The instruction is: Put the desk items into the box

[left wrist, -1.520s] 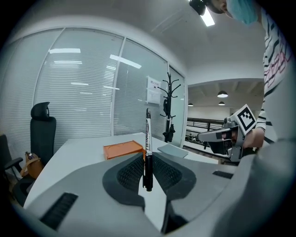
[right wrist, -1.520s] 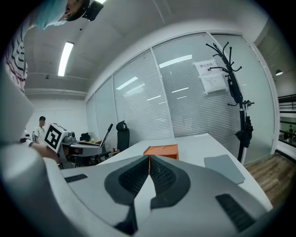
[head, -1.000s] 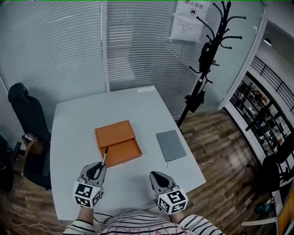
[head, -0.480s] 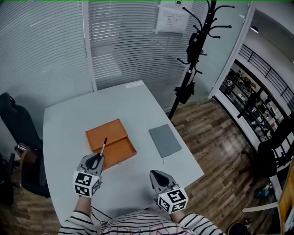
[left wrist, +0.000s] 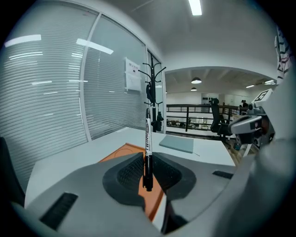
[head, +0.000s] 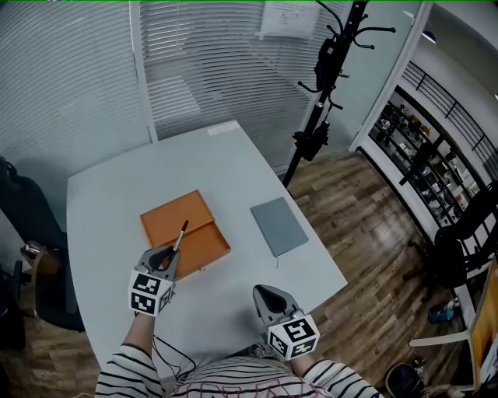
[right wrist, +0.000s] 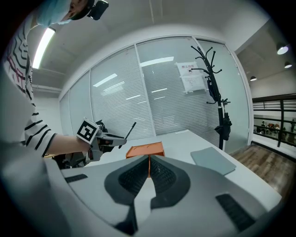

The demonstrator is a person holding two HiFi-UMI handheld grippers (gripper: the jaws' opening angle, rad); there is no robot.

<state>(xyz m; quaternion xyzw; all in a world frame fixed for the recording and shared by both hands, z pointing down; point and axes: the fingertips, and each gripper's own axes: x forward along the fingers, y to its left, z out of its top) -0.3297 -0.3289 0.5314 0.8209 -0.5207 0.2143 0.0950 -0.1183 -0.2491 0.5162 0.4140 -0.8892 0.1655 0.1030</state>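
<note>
Within left hand-held gripper (head: 166, 257), pen (head: 180, 235) aslant, upward-forward

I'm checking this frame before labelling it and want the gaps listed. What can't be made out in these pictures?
- Contents of the orange box: in the head view the left gripper covers its near part; in the left gripper view the jaws hide most of it.
- Lower end of the pen: in the head view it is hidden inside the left gripper.
- Print on the notice on the glass wall: too small in every view.
</note>
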